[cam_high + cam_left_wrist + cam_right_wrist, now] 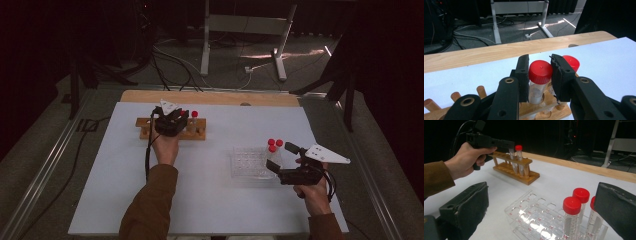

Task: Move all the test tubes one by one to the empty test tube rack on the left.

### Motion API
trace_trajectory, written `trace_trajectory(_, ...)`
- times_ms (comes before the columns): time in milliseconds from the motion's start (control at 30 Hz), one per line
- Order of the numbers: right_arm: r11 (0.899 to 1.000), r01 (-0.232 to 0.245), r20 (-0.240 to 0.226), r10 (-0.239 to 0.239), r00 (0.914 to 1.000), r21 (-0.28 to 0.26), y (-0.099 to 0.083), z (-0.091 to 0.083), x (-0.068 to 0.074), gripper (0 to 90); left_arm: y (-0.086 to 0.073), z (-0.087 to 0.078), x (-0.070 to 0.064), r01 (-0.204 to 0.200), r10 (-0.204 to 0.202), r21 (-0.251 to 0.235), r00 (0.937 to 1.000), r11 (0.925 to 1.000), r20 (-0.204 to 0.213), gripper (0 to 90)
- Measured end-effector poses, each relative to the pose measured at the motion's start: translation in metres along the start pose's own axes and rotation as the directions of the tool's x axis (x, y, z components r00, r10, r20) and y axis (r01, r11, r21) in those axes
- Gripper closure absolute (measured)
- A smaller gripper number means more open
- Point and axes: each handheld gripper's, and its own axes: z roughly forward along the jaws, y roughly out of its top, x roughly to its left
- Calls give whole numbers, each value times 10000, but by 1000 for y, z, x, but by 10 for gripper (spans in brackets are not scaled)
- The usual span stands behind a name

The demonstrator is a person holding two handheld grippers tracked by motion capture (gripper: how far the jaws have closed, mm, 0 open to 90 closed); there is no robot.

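A wooden tube rack stands at the far left of the white table top. My left gripper hovers over it. In the left gripper view my left gripper is shut on the red cap of a tube standing in the wooden rack. A second red-capped tube stands just behind the right jaw. My right gripper is open beside a clear plastic rack that holds three red-capped tubes. Between the wide jaws of my right gripper, two tubes show whole and a third is half hidden.
A bare wooden strip runs along the table's far edge. Table legs and cables lie on the floor beyond. The left hand and the wooden rack show farther off in the right gripper view.
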Motion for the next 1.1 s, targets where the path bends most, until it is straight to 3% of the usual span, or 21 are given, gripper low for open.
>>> trace_trajectory(233,10000,1,9,-1,10000,32,0,0,0,0,-2,0,1,119,-119,7,9999,9999,111,691)
trace_trajectory(400,10000,16,38,-16,10000,-3,0,0,-1,0,-3,-3,3,548,-543,-117,9976,9984,435,553)
trace_trajectory(533,10000,-47,142,47,9999,0,-1,-1,-2,0,-3,-11,7,1015,-983,-332,9914,9943,864,391)
trace_trajectory(733,9992,306,713,-324,9969,268,-3,0,-3,0,-2,-26,9,1072,-1022,-540,9909,9928,874,179)
trace_trajectory(900,9982,242,889,-289,9956,542,-8,5,-4,0,-3,-39,12,1359,-1313,-438,9869,9898,935,83)
trace_trajectory(1000,9976,81,1010,-150,9948,684,-11,7,-7,0,-5,-47,11,1234,-1181,-441,9871,9914,1083,15)
trace_trajectory(1100,9968,-7,1101,-81,9939,796,-14,9,-9,7,-8,-56,10,1144,-1066,-541,9857,9920,1301,5)
